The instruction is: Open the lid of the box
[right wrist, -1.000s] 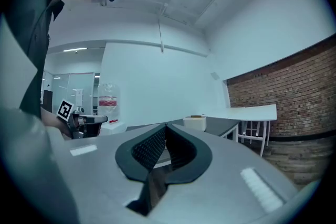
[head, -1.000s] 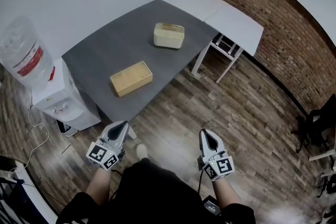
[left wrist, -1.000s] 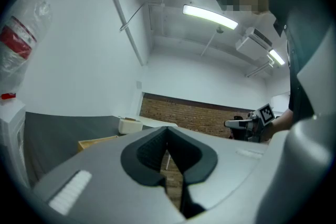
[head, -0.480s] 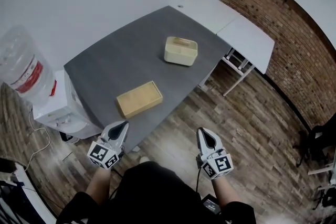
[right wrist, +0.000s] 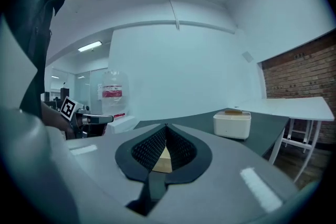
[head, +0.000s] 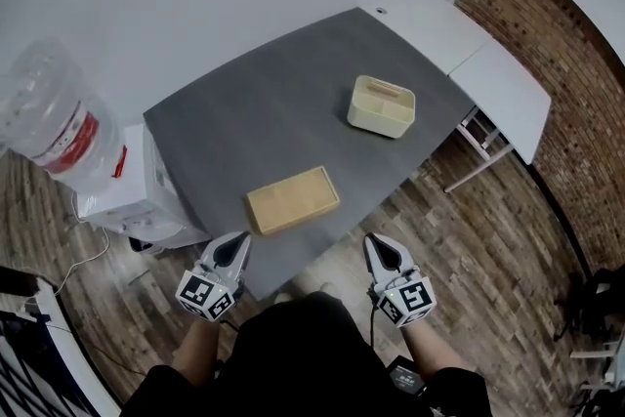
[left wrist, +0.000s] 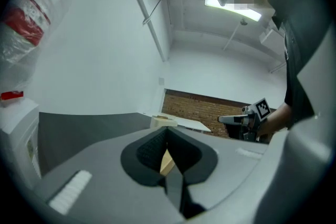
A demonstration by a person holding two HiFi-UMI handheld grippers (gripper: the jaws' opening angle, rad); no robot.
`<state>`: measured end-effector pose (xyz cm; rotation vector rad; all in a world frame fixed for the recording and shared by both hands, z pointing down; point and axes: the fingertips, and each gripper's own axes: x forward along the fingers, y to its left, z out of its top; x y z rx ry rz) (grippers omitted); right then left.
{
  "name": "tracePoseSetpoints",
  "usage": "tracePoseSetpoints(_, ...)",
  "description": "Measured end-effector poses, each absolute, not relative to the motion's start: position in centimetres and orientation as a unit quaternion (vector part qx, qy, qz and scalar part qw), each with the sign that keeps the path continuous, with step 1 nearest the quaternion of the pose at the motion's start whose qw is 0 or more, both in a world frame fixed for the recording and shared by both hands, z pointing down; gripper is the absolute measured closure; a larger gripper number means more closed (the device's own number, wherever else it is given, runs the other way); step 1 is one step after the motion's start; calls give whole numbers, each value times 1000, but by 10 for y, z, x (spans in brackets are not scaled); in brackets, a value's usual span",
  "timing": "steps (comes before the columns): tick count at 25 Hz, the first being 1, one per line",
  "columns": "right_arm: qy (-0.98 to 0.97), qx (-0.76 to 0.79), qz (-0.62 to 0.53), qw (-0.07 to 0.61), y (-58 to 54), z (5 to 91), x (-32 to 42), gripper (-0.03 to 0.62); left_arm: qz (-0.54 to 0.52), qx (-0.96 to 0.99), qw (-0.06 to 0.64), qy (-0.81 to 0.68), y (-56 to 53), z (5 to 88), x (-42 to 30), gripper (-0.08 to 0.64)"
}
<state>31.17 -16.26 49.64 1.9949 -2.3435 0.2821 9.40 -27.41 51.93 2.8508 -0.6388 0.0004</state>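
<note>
A flat wooden box (head: 292, 200) with its lid down lies near the front edge of the dark grey table (head: 244, 117). A cream box (head: 381, 105) with a wooden handle on top stands further back to the right. My left gripper (head: 238, 241) is shut and empty, just short of the table edge, left of the wooden box. My right gripper (head: 376, 242) is shut and empty too, off the table's front corner. In the left gripper view the wooden box (left wrist: 167, 162) shows past the closed jaws; the right gripper view shows the wooden box (right wrist: 163, 161) the same way.
A white water dispenser (head: 132, 200) with a clear bottle (head: 54, 117) stands against the table's left end. A white table (head: 488, 63) adjoins at the back right, before a brick wall (head: 576, 112). Wooden floor lies below me.
Both grippers have come closer to the table's front edge, still shut. The table and both boxes now sit lower and further right in the head view.
</note>
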Motion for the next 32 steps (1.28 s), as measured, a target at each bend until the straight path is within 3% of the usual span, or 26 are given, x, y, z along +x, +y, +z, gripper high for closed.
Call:
tracePoseSetpoints(7,-778,614,103,85,-234,520,335,589,47,945,155,-283,-303,560,97,560)
tracePoseSetpoints(15,-781,589,163,130,-296,575,351,584,71,894,258,-360,-330,605,101,531)
tracePoseSetpoints(20,-780,570,209,153,-312,607,348,528,97,863,307,-389,-337,634,105,446)
tracePoseSetpoints(25,-784,545,247,166,-317,627,343,476,102,846,333,-404,-341,648,108,440)
tracePoseSetpoints(32,-792,522,251,192,-317,641,334,467,96,837,338,-419,-341,650,106,442)
